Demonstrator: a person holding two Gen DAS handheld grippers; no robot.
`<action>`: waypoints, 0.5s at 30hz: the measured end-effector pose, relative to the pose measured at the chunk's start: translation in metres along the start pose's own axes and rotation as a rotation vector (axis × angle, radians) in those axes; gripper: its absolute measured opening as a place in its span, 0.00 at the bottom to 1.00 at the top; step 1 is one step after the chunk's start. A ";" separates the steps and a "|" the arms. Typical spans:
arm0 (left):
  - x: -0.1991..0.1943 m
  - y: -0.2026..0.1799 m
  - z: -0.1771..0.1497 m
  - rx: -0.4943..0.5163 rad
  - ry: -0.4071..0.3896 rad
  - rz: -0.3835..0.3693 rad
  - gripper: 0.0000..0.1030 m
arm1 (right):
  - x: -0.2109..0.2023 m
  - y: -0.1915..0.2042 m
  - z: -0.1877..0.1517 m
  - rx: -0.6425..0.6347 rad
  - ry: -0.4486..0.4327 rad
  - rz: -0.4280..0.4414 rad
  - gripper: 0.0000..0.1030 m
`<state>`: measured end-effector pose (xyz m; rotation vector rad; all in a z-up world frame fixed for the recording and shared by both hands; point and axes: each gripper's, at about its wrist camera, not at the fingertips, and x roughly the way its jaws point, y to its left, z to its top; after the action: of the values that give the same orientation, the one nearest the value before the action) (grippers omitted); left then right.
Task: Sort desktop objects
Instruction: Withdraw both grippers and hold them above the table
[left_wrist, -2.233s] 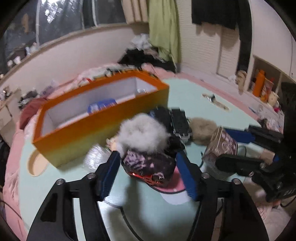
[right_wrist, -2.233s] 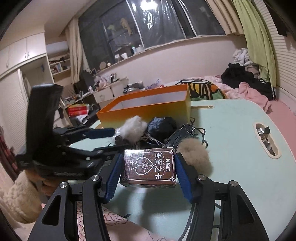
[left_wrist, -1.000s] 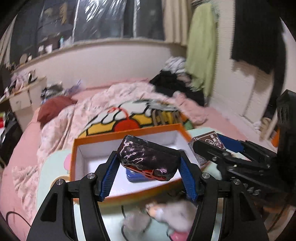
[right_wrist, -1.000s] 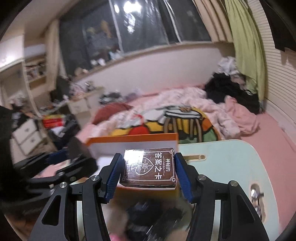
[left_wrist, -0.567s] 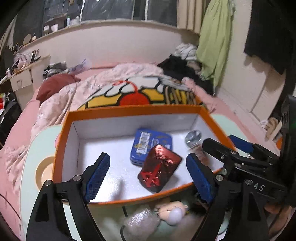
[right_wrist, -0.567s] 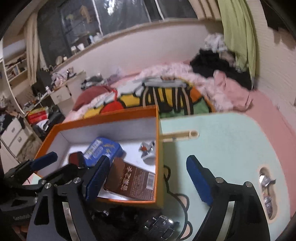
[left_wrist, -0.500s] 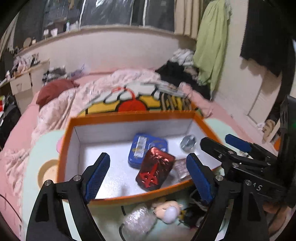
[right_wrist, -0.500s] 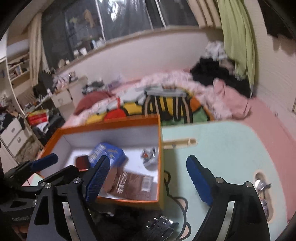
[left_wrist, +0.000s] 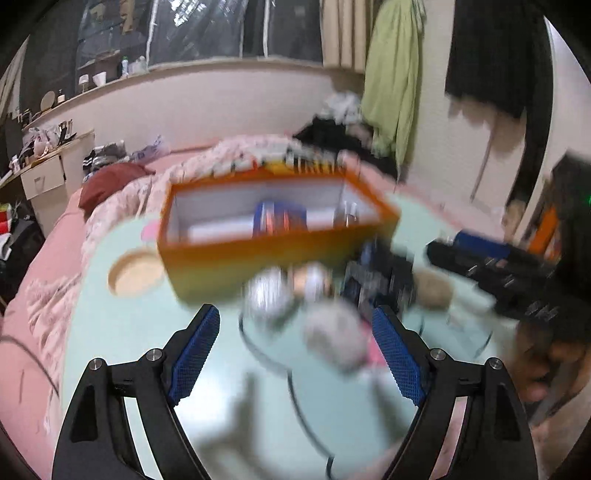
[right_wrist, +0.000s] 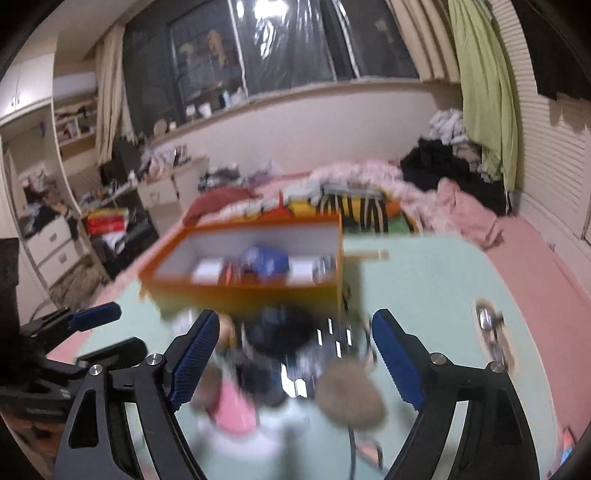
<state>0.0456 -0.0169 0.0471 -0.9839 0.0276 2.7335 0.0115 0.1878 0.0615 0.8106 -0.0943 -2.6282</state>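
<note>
Both views heavily motion-blurred. Left gripper with blue-padded fingers spread wide, nothing between the pads; jaws just been opening, now empty. Right gripper likewise wide apart and empty, jaws just been opening too.

Rectangular orange cardboard box with white inside standing on pale mint-green tabletop, beyond the clutter. Inside the box: blue tin near the middle, dark red item just beside it, shiny silvery round thing by the right wall; details too smeared to tell more.

In front of the box, on the table, a heap of unsorted things: grey-white fluffy pompom, brown fluffy pompom, crinkled silvery clear wrapper, black bundle, pink flat piece, black cable looping across the surface. Round wooden inset in the table left of the box.

Behind: pink bedding, green hanging curtain, dark window.
</note>
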 end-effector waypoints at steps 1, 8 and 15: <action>0.005 -0.004 -0.012 0.014 0.018 0.020 0.82 | -0.001 -0.001 -0.012 -0.008 0.031 -0.007 0.82; 0.034 -0.023 -0.028 0.055 0.106 0.111 0.97 | 0.017 -0.004 -0.063 -0.070 0.185 -0.077 0.89; 0.035 -0.016 -0.027 0.030 0.104 0.097 0.99 | 0.024 0.001 -0.060 -0.112 0.221 -0.097 0.95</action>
<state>0.0401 0.0031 0.0050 -1.1432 0.1377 2.7573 0.0267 0.1803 -0.0013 1.0836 0.1544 -2.5846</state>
